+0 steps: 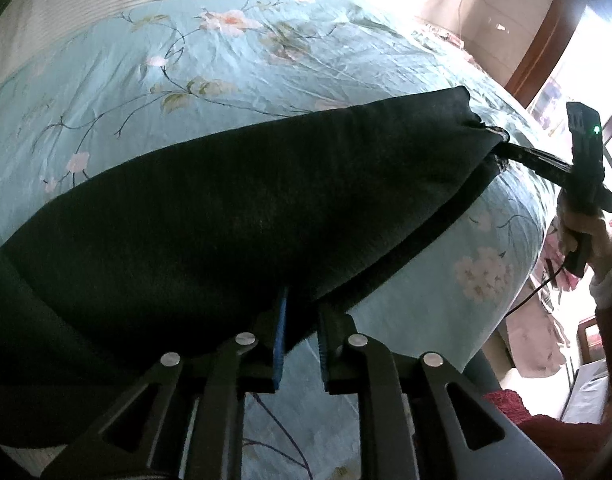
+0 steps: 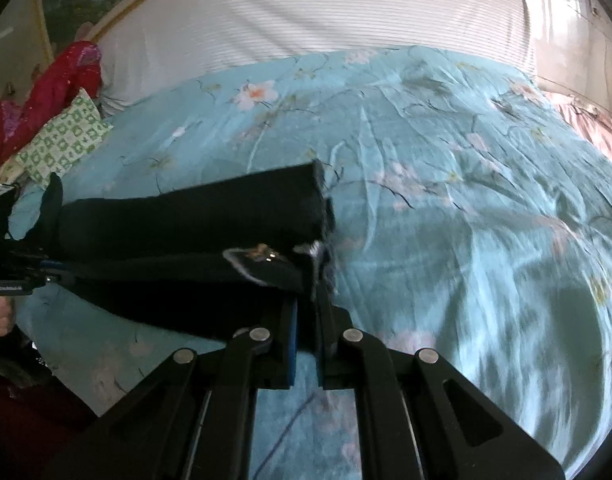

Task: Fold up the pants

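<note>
The dark pants hang stretched between both grippers above a bed with a light blue floral cover. My left gripper is shut on one end of the pants near the bottom of its view. My right gripper is shut on the other end, where frayed hems and a small metal fastener show. In the left wrist view the right gripper pinches the far corner of the cloth. In the right wrist view the pants run left to the left gripper.
The floral cover spreads wide to the right. A white striped sheet lies at the head of the bed. A green patterned pillow and red cloth sit at the far left. A wooden door frame stands beyond the bed.
</note>
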`<state>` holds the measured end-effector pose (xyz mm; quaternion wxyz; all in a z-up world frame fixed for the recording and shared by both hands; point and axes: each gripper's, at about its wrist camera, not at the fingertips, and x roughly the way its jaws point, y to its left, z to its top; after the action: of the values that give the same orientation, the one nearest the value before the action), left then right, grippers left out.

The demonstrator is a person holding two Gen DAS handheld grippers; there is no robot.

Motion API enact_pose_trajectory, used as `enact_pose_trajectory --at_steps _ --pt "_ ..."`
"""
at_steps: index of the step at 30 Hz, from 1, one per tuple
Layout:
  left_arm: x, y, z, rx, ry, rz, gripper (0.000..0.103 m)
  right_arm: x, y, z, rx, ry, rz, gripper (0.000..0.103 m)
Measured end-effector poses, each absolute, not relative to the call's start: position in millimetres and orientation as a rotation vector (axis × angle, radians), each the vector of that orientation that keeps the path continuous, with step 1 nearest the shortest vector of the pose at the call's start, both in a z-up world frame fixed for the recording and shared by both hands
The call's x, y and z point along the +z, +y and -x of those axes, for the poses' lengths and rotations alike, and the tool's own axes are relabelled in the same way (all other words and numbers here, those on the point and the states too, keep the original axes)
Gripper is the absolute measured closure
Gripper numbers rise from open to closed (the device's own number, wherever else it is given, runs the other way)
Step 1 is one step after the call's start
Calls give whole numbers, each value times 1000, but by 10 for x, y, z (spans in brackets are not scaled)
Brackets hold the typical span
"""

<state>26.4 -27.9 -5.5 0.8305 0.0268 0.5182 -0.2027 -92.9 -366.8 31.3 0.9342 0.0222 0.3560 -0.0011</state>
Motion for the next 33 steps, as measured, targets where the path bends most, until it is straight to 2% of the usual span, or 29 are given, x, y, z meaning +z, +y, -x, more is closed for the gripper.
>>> enact_pose_trajectory --at_steps 3,5,6,7,8,11,15,19,28,33 --pt "-46 -236 -207 -422 1108 -42 83 334 -3694 1024 -20 727 -79 95" --pt "-18 -199 -166 -415 1110 -27 72 362 -3701 1090 -35 721 -104 94" --pt "12 -161 -132 -407 1106 -9 62 386 -3700 1133 -42 711 -118 93" --pt "25 -134 -111 -401 1102 0 55 408 -3698 1167 -44 702 -129 90" --pt "56 -81 -85 -384 1098 21 53 432 -3687 1197 -41 691 -145 84" --pt "112 76 -50 -336 1099 77 51 486 -3630 1251 -18 658 -201 65" --pt "213 420 -73 -223 1091 179 46 481 -3476 1203 32 649 -249 65" --pt "321 772 -192 -53 1095 229 35 386 -3356 1073 43 683 -276 65" --pt "335 1239 -549 185 1158 296 32 297 -3266 916 15 717 -349 65" --pt "305 1553 -678 274 1168 354 32 397 -3029 937 40 710 -291 65"
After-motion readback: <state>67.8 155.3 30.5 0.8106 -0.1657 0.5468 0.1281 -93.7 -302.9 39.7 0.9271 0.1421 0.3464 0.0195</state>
